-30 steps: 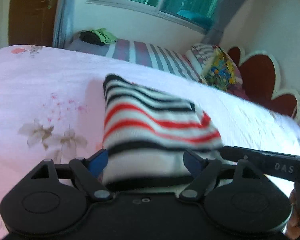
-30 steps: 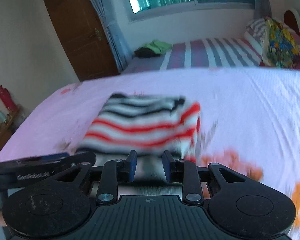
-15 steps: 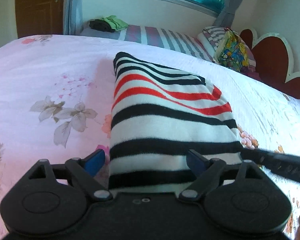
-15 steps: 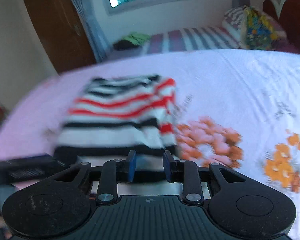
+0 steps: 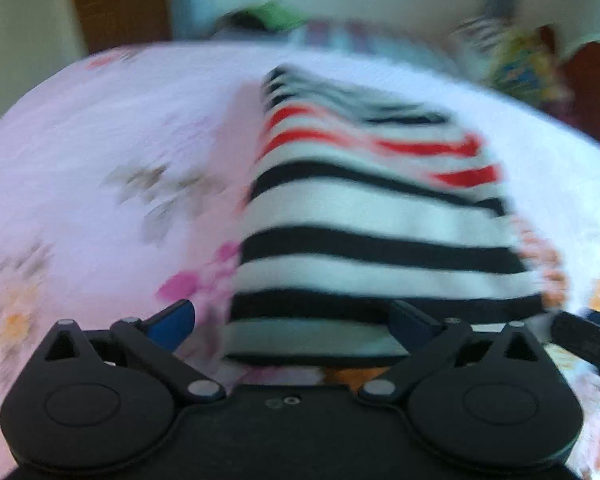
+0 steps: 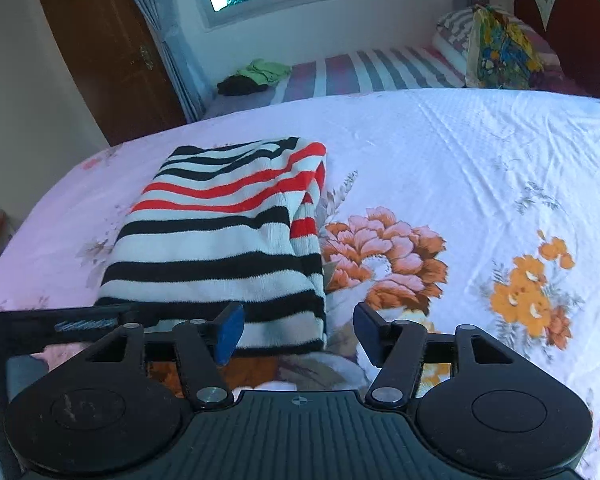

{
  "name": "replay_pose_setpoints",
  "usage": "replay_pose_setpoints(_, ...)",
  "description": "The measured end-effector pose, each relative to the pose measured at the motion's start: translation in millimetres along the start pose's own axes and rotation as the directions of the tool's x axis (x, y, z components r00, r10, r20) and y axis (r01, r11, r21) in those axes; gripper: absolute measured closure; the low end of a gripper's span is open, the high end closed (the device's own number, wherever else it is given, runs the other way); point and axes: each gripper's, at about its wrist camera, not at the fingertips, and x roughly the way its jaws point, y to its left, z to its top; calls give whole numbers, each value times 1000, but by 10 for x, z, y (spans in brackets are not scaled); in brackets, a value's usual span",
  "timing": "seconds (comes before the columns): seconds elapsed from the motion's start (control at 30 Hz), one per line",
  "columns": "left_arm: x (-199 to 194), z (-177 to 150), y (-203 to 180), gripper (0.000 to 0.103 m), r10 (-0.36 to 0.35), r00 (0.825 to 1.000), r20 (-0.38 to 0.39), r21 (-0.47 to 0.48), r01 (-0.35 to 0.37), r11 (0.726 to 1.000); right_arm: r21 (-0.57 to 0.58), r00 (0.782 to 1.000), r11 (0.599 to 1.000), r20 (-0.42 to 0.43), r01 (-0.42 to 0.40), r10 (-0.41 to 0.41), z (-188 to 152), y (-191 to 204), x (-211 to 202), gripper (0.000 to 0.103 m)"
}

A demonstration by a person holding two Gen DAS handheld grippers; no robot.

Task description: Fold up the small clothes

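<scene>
A folded striped garment (image 6: 220, 240), white with black and red bands, lies flat on the pink floral bedsheet (image 6: 460, 160). My right gripper (image 6: 300, 332) sits at its near right corner with the jaws opening. The corner lies between them and the pads do not press it. The left wrist view is blurred by motion. There the garment (image 5: 360, 216) fills the middle and my left gripper (image 5: 292, 320) straddles its near edge, jaws opening wide, pads clear of the cloth. The left gripper's black body (image 6: 60, 324) shows at the right wrist view's left edge.
Behind the bed stands a second bed with a striped sheet (image 6: 380, 72), with green and black clothes (image 6: 256, 76) and a colourful pillow (image 6: 500, 56) on it. A wooden door (image 6: 100, 40) is at the far left, a red headboard (image 6: 572, 28) at the far right.
Both pairs of jaws have spread. The right one has let go of the garment's near edge, and the cloth now rests flat. The left view has tipped downward and blurred.
</scene>
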Motion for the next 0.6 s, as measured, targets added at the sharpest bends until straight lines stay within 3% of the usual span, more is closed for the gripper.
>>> replay_pose_setpoints(0.03, 54, 26, -5, 0, 24, 998, -53, -13, -25, 1000, 2, 1000, 1000, 2, -6, 6, -7, -9, -35, 42)
replay_pose_setpoints(0.1, 137, 92, 54, 0, -13, 989, -147, -55, 5, 998, -3, 1000, 1000, 16, -2, 2, -25, -16, -122, 42)
replay_pose_setpoints(0.2, 127, 116, 189, 1, -62, 984, -169, -147, 37, 989, -19, 1000, 1000, 24, 1, 0, -45, -4, -203, 42)
replay_pose_setpoints(0.37, -220, 15, 166, 9, 38, 999, -21, -101, -40, 994, -37, 999, 999, 41, -27, 29, -100, 28, -388, 41)
replay_pose_setpoints(0.5, -709, -101, 98, 9, 74, 989, 126, -1, -74, 997, -86, 996, 995, 70, -47, 53, -169, 81, -637, 41)
replay_pose_setpoints(0.6, -1077, -243, 68, 9, 54, 978, 200, 39, -63, 997, -121, 993, 990, 83, -71, 81, -259, 123, -856, 41)
